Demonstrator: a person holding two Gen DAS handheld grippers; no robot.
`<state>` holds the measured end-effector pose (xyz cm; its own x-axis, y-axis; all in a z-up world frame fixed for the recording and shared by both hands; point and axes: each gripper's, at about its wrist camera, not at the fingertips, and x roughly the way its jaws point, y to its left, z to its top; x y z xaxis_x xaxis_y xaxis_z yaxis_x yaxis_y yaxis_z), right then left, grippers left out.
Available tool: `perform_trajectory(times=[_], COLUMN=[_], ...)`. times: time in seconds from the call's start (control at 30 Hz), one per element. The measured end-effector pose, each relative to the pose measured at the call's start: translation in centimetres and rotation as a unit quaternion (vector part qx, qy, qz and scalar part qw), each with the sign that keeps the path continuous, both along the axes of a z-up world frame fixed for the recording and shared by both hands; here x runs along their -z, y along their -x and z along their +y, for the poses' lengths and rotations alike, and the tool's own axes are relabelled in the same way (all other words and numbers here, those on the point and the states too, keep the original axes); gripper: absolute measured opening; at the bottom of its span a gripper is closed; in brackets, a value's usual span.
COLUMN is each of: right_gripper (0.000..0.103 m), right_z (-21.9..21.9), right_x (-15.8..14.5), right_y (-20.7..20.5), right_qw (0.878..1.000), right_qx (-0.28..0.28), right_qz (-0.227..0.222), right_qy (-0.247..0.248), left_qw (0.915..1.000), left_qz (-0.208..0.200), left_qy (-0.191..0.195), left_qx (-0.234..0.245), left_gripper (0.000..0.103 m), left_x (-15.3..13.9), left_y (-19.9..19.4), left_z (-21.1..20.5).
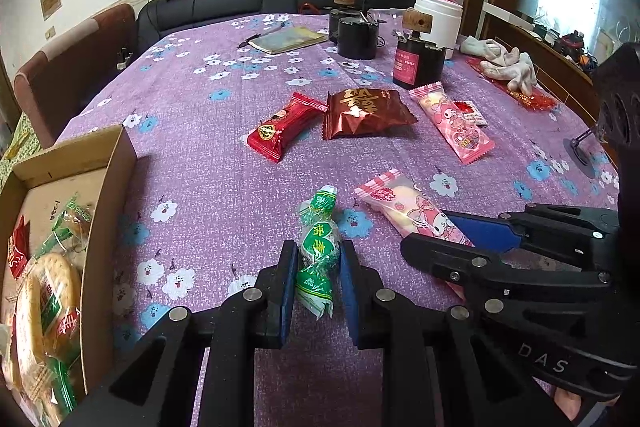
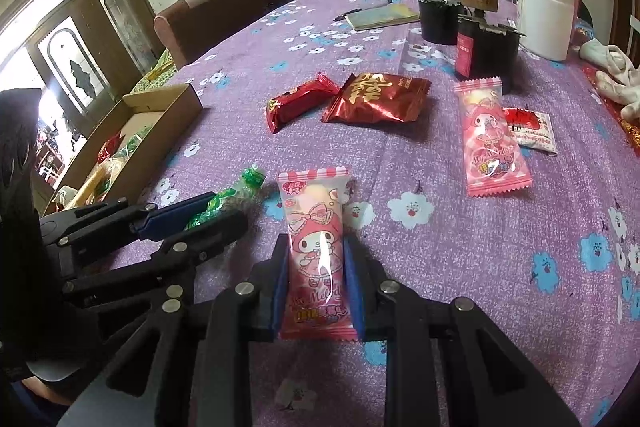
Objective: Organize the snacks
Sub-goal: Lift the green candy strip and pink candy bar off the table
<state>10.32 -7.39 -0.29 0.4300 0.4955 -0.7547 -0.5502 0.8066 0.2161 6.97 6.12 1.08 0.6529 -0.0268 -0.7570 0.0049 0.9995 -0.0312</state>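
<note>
The cardboard box (image 1: 106,195) is taken as the reference point. It stands at the table's edge on the purple flowered cloth (image 1: 208,163) and already holds several items: round crackers in clear wrap (image 1: 48,291), green-printed packets and a red packet. This part of the sorting is judged complete.

Two snacks are in hand. The left gripper (image 1: 318,263) is closed around the green-wrapped snack (image 1: 320,251), which is pinched at its middle between the blue pads, a short way out from the box's open side. The right gripper (image 2: 316,275) is pressed against both sides of a pink Melody packet (image 2: 316,247), which is held just beyond the green-wrapped snack as seen from the box. Whether either item is lifted clear of the cloth cannot be told.

Four items are left lying on the cloth, all farther from the box than the two held snacks: a red packet (image 1: 284,127), a dark red foil pouch (image 1: 366,115) beside it, a second pink Melody packet (image 1: 452,123), and a small white-and-red sachet (image 1: 472,113) partly under that packet.

The task is judged roughly half done: two transfers are pending, and four pickups are yet to be made.
</note>
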Motion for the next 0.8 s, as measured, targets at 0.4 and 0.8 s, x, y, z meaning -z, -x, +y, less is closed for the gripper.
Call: perform_trajectory(times=[0.4, 0.8], right_gripper=[0.024, 0.024], right_z=[-0.6, -1.2], right_x=[-0.1, -0.5], right_y=[-0.1, -0.1], right_qw=[1.000, 0.999], right_qx=[0.008, 0.016], right_qz=[0.011, 0.009], right_qy=[-0.023, -0.035], left_qw=[0.9999, 0.9990], left_qz=[-0.014, -0.031], left_qy=[-0.004, -0.019], left_qx=[-0.008, -0.025], left_gripper=[0.021, 0.021], left_x=[-0.3, -0.7], left_y=[0.3, 0.3], left_z=[0.2, 0.6])
